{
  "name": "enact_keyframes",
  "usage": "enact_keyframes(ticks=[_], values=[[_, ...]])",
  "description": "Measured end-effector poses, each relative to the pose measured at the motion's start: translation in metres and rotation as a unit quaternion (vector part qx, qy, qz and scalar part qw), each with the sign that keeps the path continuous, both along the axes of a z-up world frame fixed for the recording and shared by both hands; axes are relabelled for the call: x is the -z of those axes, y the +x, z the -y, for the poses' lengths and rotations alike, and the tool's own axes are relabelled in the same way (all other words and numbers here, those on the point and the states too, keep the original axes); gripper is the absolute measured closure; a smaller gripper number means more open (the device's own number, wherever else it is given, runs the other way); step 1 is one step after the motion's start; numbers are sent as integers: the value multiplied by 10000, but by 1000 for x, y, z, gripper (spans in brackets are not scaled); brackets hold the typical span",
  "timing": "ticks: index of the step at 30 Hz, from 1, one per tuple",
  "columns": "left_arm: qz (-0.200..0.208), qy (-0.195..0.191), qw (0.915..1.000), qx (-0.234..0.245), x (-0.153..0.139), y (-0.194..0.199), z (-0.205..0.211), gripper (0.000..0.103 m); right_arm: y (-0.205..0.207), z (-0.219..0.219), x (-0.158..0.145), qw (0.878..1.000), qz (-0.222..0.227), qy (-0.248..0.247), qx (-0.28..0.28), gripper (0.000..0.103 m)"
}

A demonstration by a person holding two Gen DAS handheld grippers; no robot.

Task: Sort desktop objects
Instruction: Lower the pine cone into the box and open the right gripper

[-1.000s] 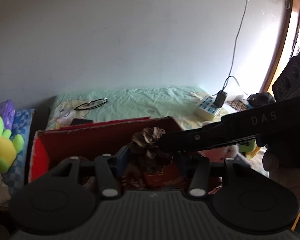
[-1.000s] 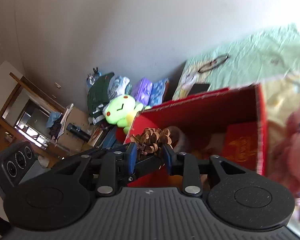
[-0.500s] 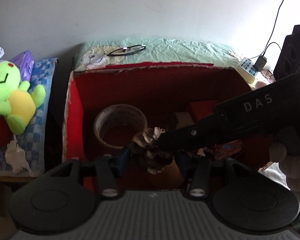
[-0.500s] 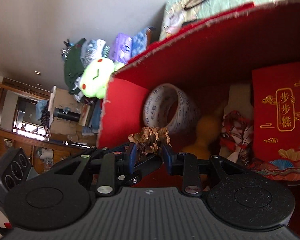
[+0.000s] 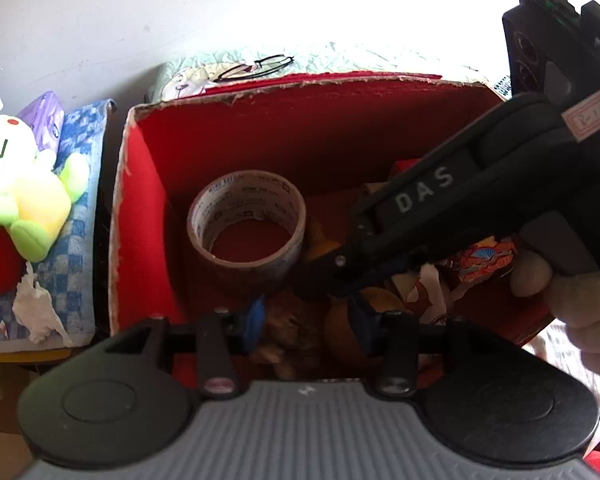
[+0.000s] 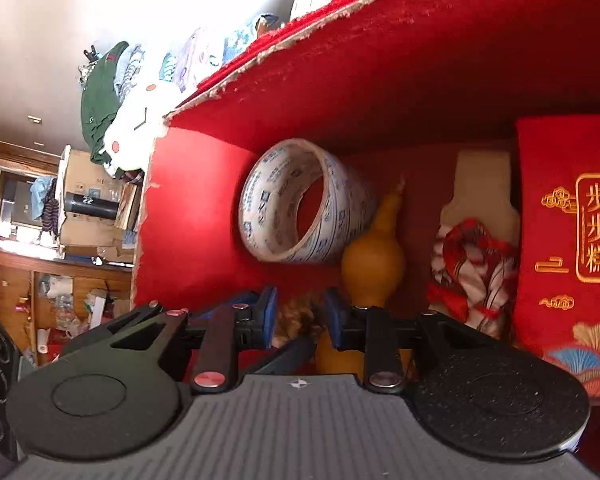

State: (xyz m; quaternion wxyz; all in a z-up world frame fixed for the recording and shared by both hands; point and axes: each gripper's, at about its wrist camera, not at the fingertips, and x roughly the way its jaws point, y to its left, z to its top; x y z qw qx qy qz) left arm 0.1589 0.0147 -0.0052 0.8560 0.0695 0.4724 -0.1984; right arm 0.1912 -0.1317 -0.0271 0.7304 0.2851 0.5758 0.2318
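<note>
A: Which step of the sorting?

B: Looks like the drop-off. Pine cone [image 6: 298,317] down low inside the red box [image 5: 140,216], near its front left corner, just in front of the tape roll [image 5: 246,224] and beside the yellow gourd [image 6: 370,264].

A: And the right hand-held gripper [image 6: 300,314]?

B: Narrow gap, blue pads [image 6: 270,316] pressed on either side of the cone. Clamped on it, so not let go yet.

A: Left hand-held gripper [image 5: 306,320]?

B: Aimed at the same cone, fingers a good way apart, cone blurred between them (too soft to judge contact on the far pad). Cannot tell whether gripping or merely bracketing.

A: Next move, then?

B: Probably spread the right fingers, let the cone settle on the box floor, then lift straight up. Worth minding the gourd and the tape roll close by: easy to nudge on the way out.
</note>
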Motion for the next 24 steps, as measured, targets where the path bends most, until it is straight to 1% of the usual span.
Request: enact_keyframes(ticks=[2,5,9,16,18,24], values=[[-76,-51,9999,-51,3,2,0,54,-2,5,3,9999,-36,53,132,73],[-164,-110,9997,-150,7,6,2,53,-5,11,3,9997,54,77,245,73],[-255,-177,9990,-322,9,12,3,49,-6,13,2,9994,146,99,283,73],[-310,-199,9974,-613,10,13,5,43,-4,12,0,9990,203,162,371,73],[-316,-208,9970,-681,11,14,6,36,-4,11,0,9989,200,167,401,73],[-289,-192,9963,-785,12,13,6,34,-4,7,-3,9984,259,148,476,73]])
